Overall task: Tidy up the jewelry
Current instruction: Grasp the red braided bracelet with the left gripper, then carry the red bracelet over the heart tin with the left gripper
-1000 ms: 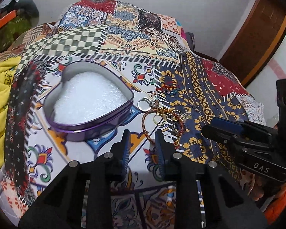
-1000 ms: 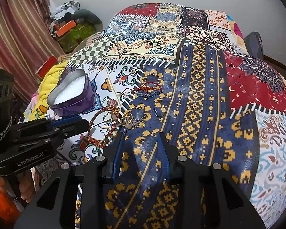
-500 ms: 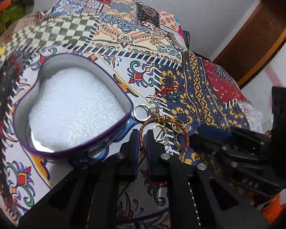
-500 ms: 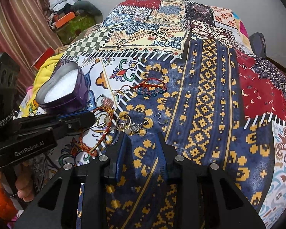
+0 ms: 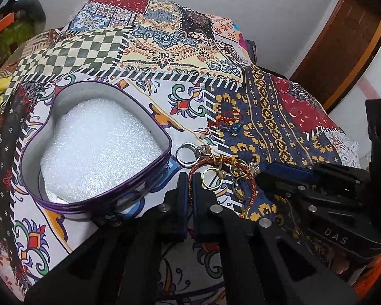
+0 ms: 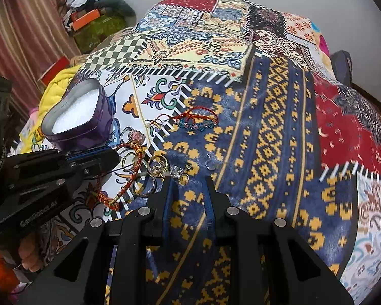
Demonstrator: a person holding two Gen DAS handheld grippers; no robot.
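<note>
A purple heart-shaped tin [image 5: 94, 198] with white foam inside sits open on the patterned bedspread; it also shows in the right wrist view [image 6: 83, 129]. My left gripper [image 5: 190, 183] is shut on a red-and-gold braided thread bracelet [image 5: 251, 185], right beside the tin's near wall. In the right wrist view the bracelet [image 6: 129, 180] hangs from the left gripper [image 6: 109, 156]. Several rings lie by it: a silver ring [image 5: 188, 154], a gold ring [image 5: 212, 178]. My right gripper [image 6: 188, 178] is open, just above the bedspread next to the ring pile [image 6: 160, 167].
A red thread with blue beads [image 5: 227, 124] lies farther back on the bedspread, also in the right wrist view [image 6: 195, 120]. A small hook earring [image 6: 212, 164] lies on the blue patch. Yellow cloth [image 6: 56, 84] and clutter are at the left; a wooden door [image 5: 343, 40] is at the right.
My left gripper moved forward and closed on the braided bracelet, lifting its near side off the bedspread. My right gripper moved slightly closer to the ring pile and stayed open.
</note>
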